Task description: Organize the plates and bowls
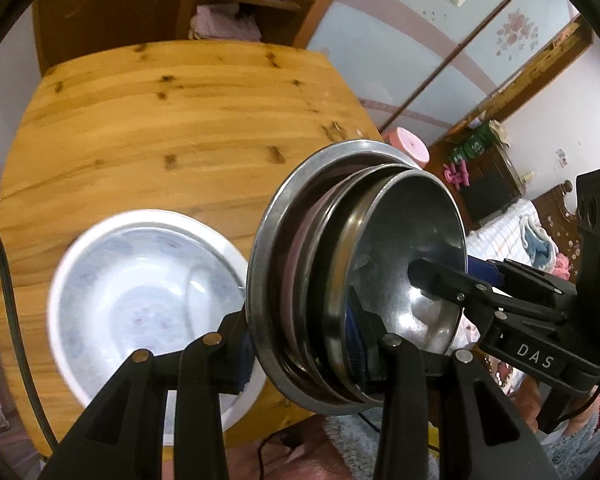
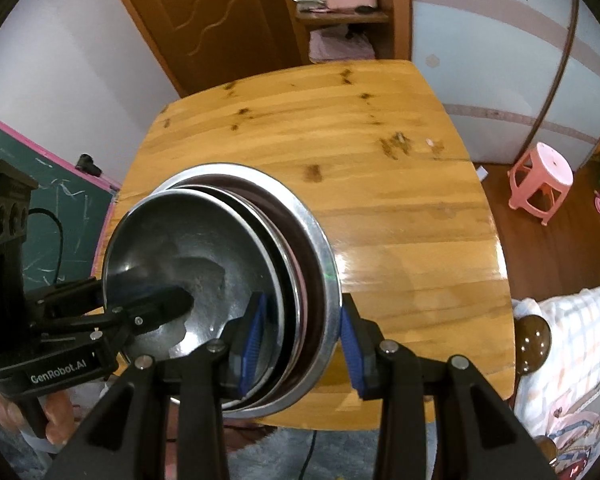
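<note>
Steel on steel: both grippers clamp the same nest of metal dishes, held on edge above the near side of the wooden bench [image 2: 400,184]. In the left wrist view, the left gripper [image 1: 304,344] has its blue-padded fingers [image 1: 356,336] clenched across the rims at about six o'clock of the stack of metal plates and bowls [image 1: 352,280]. The right gripper [image 1: 436,280] comes in from three o'clock, one finger lying inside the innermost bowl. From the right wrist view, the right gripper [image 2: 300,340] pinches the stack [image 2: 228,264] between its blue pads, while the left gripper [image 2: 152,308] enters from nine o'clock.

That stack is tilted nearly upright: a wide dull-silver plate behind, a darker dish, then a shiny bowl with a scuffed grey hollow facing out. A white bowl with faint blue pattern [image 1: 140,280] sits on the bench at eight o'clock in the left view, blurred. A pink stool [image 2: 540,180] stands on the floor off the bench's right side.
</note>
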Tool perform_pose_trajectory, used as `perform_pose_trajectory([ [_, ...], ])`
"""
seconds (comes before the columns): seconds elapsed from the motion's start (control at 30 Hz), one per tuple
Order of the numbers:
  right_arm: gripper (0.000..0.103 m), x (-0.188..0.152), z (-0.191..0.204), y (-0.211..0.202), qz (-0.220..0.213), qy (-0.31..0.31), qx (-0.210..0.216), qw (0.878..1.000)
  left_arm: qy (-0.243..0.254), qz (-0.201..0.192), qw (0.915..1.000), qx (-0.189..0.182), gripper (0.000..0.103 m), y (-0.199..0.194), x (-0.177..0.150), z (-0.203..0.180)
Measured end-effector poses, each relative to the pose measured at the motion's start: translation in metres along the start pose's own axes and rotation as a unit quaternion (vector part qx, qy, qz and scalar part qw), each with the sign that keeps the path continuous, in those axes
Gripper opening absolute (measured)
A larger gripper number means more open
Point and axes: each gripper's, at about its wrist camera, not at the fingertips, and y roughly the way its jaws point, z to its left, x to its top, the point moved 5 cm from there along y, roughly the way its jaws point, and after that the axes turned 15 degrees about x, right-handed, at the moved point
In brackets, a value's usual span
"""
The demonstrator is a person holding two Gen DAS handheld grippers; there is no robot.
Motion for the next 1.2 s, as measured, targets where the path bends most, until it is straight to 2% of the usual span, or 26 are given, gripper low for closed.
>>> perform_pose_trajectory([
  [0.17,0.036,0.011,0.029,0.008,0.008,-0.025,0.011,1.000,-0.029,-0.014,0.9994,0.013,0.037,-0.019,-0.005,0.033],
  [0.33,0.036,0.018,0.059,0.033,0.033,-0.043,0.033,0.998,-0.061,-0.012,0.9974,0.036,0.037,-0.029,-0.017,0.070],
  [0.53,0.036,0.013,0.084,0.079,0.081,-0.048,0.058,0.994,-0.101,0.017,0.9927,0.063,0.038,-0.015,-0.040,0.114],
  [0.8,0.036,-0.002,0.088,0.120,0.131,-0.045,0.059,0.989,-0.120,0.052,0.9894,0.063,0.039,0.013,-0.053,0.129],
  [1.2,0.036,-0.015,0.078,0.144,0.166,-0.036,0.044,0.985,-0.120,0.084,0.9875,0.059,0.040,0.040,-0.059,0.138],
])
